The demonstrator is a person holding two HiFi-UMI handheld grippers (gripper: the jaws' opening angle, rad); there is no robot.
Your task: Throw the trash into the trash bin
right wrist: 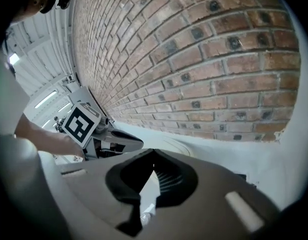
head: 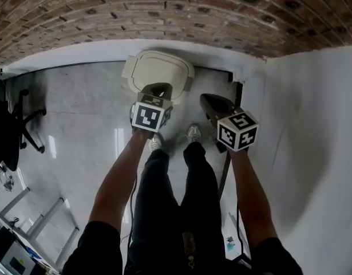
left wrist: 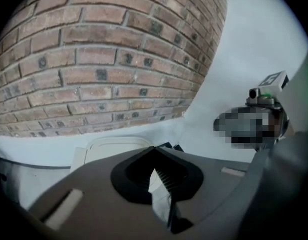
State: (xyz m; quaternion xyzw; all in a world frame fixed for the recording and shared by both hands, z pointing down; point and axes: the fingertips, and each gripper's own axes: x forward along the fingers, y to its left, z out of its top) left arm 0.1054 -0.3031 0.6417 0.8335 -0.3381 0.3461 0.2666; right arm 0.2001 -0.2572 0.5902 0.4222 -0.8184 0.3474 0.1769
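Observation:
A trash bin (head: pixel 158 70) with a cream lid, closed, stands on the grey floor against the brick wall; its lid (left wrist: pixel 113 145) also shows over the left gripper's jaws. My left gripper (head: pixel 160 87) hangs just in front of and above the bin, its tips over the lid's near edge. Its jaws (left wrist: pixel 154 149) meet at the tips, shut, with nothing visible between them. My right gripper (head: pixel 204 98) is to the right of the bin, pointing toward it, jaws (right wrist: pixel 154 152) closed tip to tip and holding nothing I can see. The left gripper (right wrist: pixel 111 143) shows in the right gripper view. No trash is visible.
The brick wall (head: pixel 181 10) runs along the back and a white wall (head: pixel 313 125) along the right. The person's legs and shoes (head: pixel 193 132) stand right behind the bin. An office chair (head: pixel 18 125) is at the left and a metal frame (head: pixel 41 219) at the lower left.

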